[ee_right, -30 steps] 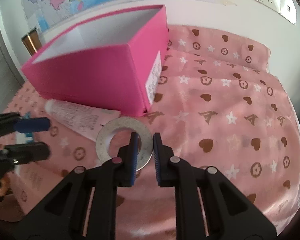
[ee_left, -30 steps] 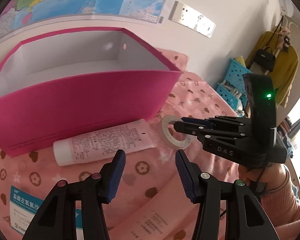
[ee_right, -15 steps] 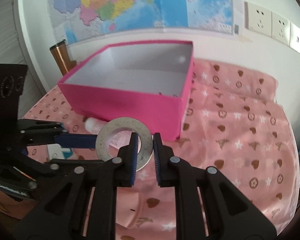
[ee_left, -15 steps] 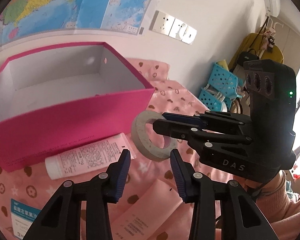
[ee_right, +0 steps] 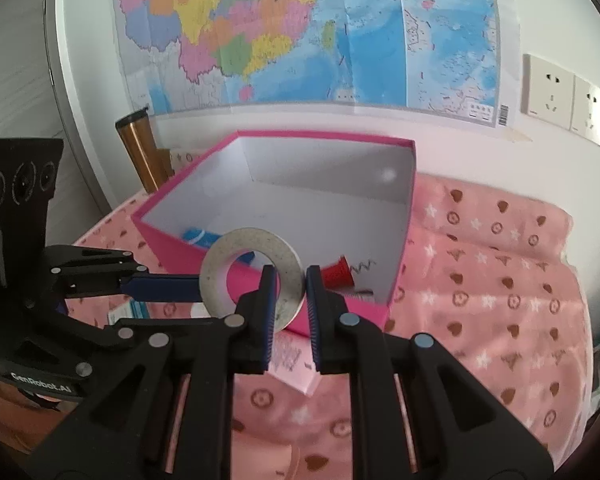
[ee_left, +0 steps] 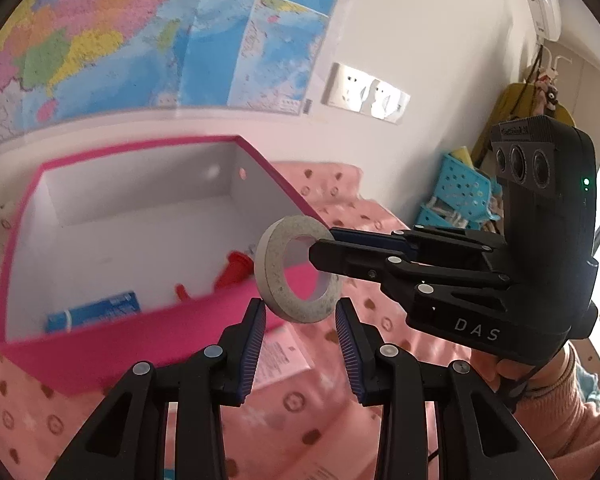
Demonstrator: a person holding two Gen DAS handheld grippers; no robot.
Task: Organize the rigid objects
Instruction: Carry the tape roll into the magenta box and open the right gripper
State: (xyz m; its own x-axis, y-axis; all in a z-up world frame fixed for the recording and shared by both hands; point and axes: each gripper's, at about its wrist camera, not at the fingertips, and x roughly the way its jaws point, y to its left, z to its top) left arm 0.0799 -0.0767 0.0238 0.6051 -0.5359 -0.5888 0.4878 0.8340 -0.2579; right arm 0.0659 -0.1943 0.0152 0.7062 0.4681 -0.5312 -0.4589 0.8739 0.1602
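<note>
matt speckled tape ring, pink cardboard box, patterned cloth

- right gripper: black plastic body, blue ribbed pads, silver screws, white "das" lettering, green light, three round lenses.
- left gripper: black, blue ribbed pads, silver screws.
- pink sleeve at wrist.

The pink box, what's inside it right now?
Inside the pink box: a blue box, a red piece and a small spring. The tape ring in the right tongs and the near wall cover part of the floor.
</note>
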